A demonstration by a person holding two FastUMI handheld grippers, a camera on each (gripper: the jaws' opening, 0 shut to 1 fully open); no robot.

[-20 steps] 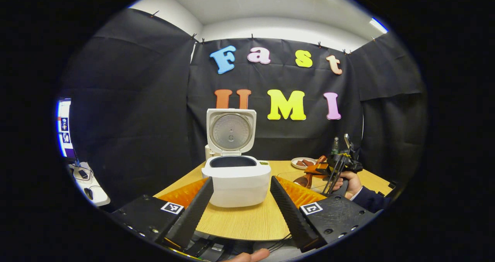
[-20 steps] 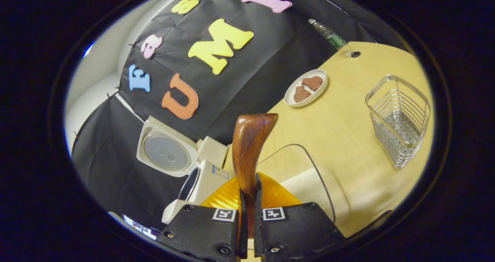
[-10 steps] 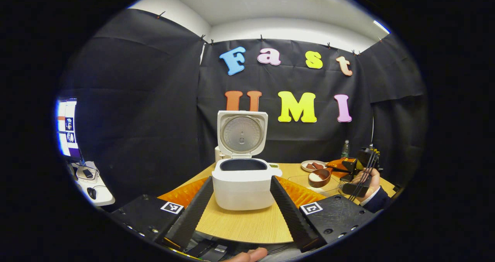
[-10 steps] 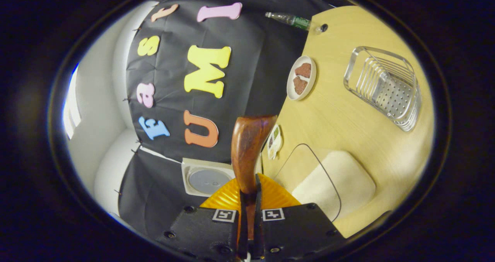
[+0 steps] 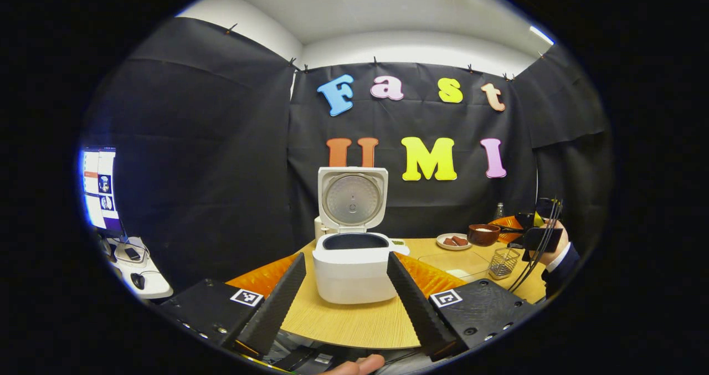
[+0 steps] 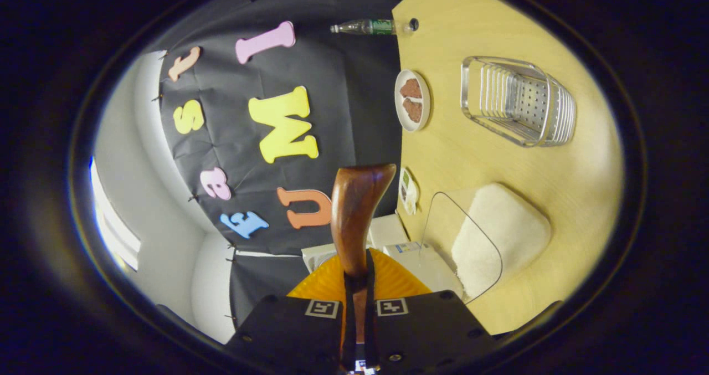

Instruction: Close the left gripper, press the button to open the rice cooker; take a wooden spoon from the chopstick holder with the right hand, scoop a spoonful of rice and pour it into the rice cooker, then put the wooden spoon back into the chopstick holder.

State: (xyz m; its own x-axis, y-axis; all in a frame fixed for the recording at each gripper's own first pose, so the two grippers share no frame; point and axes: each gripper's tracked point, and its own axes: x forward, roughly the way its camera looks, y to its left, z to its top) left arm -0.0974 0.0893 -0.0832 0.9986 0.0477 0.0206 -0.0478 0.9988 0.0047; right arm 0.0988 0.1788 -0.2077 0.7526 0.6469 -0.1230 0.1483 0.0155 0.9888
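The white rice cooker (image 5: 352,272) stands on the wooden table (image 5: 354,322) with its lid (image 5: 353,198) up and the dark pot showing. My left gripper (image 5: 345,258) is open in front of it, one finger on either side in the image. Far right, a hand holds my right gripper (image 5: 532,235) in the air, shut on the wooden spoon (image 5: 483,234), whose bowl carries white rice. In the right gripper view the spoon (image 6: 357,214) sticks out of the right gripper (image 6: 359,278); the view is rolled sideways. Below stand the wire chopstick holder (image 6: 518,109) and the glass container of rice (image 6: 498,231).
A white plate (image 6: 412,99) with brown pieces sits behind the chopstick holder (image 5: 503,261). A green-labelled bottle (image 6: 371,27) stands at the table's far corner. Left of the table are a lit monitor (image 5: 99,186) and a small side desk (image 5: 133,258).
The right gripper has lifted the spoon out of the rice container, up and to the right, rolling further sideways; the spoon now holds rice. The left gripper has drawn back slightly.
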